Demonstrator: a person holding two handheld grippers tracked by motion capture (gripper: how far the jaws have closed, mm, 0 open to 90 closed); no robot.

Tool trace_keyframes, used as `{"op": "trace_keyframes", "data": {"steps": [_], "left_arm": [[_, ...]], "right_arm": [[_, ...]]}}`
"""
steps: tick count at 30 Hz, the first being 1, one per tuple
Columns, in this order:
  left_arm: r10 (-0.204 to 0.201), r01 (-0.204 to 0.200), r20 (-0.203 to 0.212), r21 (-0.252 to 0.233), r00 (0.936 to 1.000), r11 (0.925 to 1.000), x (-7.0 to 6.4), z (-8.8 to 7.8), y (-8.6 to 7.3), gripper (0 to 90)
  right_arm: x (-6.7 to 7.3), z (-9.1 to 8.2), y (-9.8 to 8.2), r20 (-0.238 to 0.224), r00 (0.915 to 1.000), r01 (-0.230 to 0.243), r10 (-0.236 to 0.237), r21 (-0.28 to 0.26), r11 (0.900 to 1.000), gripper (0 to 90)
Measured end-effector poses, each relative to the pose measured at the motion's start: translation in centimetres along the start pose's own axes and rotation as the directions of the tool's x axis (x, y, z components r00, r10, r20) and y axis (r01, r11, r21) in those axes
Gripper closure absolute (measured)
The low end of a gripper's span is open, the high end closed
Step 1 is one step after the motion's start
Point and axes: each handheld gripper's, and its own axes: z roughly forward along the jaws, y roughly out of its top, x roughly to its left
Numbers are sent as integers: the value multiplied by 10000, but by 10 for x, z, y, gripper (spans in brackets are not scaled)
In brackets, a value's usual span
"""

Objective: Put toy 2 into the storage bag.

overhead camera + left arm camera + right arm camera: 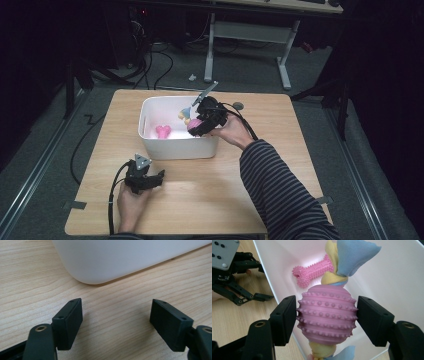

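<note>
Right gripper [327, 320]: your jaws are clamped on the two sides of the pink studded ball [327, 313]; both pads press flat against its ribbed surface.
Held item: the ball is threaded on a fleece rope [352, 257] of blue and yellow strips; a knot sits just above the ball and more fleece shows below it.
Position of held item: you hold it over the near right part of the white bin [150, 142], at rim level in the high view.
Bin contents: a pink studded bone [312, 272] lies on the bin floor, apart from the ball.
Left gripper [116, 315]: your jaws are spread wide with nothing between them; bare wooden table [120, 322] shows in the gap.
Left gripper position: it rests low over the table, near the front edge, in front of the bin's rounded corner and apart from its wall.
Bin position: it stands on the table, toward the far side, slightly left of centre.
Hands: each of your hands grips its own tool; the right arm wears a striped sleeve [280, 185].
</note>
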Motion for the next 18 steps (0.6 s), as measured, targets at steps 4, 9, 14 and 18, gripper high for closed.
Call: {"op": "trace_keyframes", "data": {"steps": [4, 9, 14, 18], "left_arm": [[2, -2, 0, 4, 10000, 10000, 0, 0, 0, 265], [20, -20, 9, 11, 10000, 10000, 0, 0, 0, 265], [10, -10, 15, -1, 10000, 10000, 0, 0, 0, 265], [5, -5, 17, -3, 10000, 10000, 0, 0, 0, 265]], "right_arm": [[-1, -2, -1, -142, 9998, -123, 122, -89, 9999, 307], [-3, -14, -8, 90, 9995, -310, 313, -404, 9987, 291], [-6, -39, -25, 411, 9970, -598, 650, -1179, 9912, 319], [-10, -60, -48, 734, 9905, -1013, 1161, -1809, 9783, 332]]}}
